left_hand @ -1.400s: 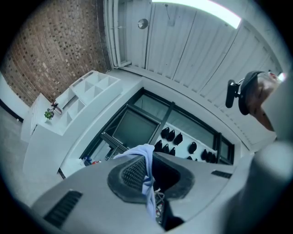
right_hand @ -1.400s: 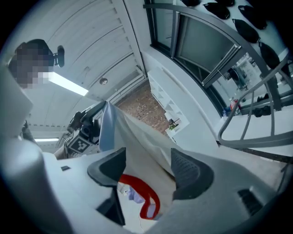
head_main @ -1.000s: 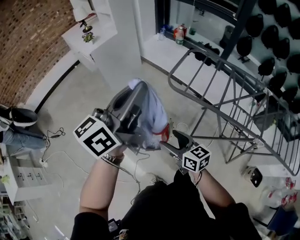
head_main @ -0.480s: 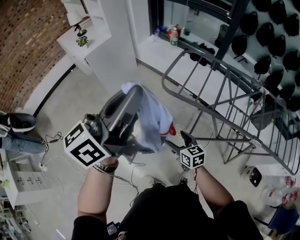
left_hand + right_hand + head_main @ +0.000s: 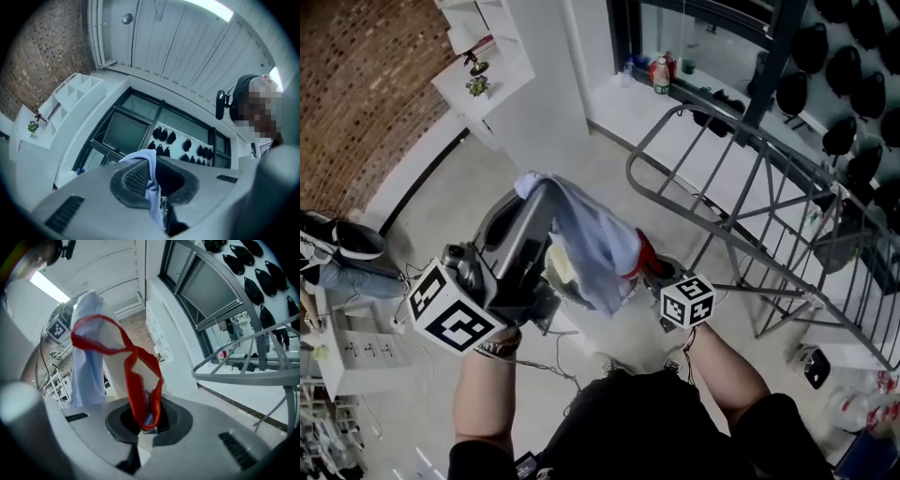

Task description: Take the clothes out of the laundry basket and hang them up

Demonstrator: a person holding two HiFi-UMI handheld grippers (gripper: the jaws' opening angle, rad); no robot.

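Garment (image 5: 595,246), pale blue with a red trim (image 5: 140,376), hangs in the air in front of the person, stretched between the two grippers and just beside the grey drying rack (image 5: 234,377). The left gripper (image 5: 151,183) is clamped on a pale blue fold at the raised end. The right gripper (image 5: 146,416) has just been closing its jaws, and they now pinch the red trim at the lower end.

Slipping looks like the main risk. The right gripper seems to hold only a narrow strip of trim, so a hard pull to spread the cloth could draw it out of the jaws. The loose end would then swing free or drop to the floor (image 5: 469,197). The cloth between the grippers also looks bunched and twisted, so it may go over a rail folded on itself, or a hanging part may snag on the rack's bars on the way.

No view shows the laundry basket, so what remains in it cannot be told. The only containers in sight are bottles (image 5: 660,75) on the far white ledge, too small to tell their contents.
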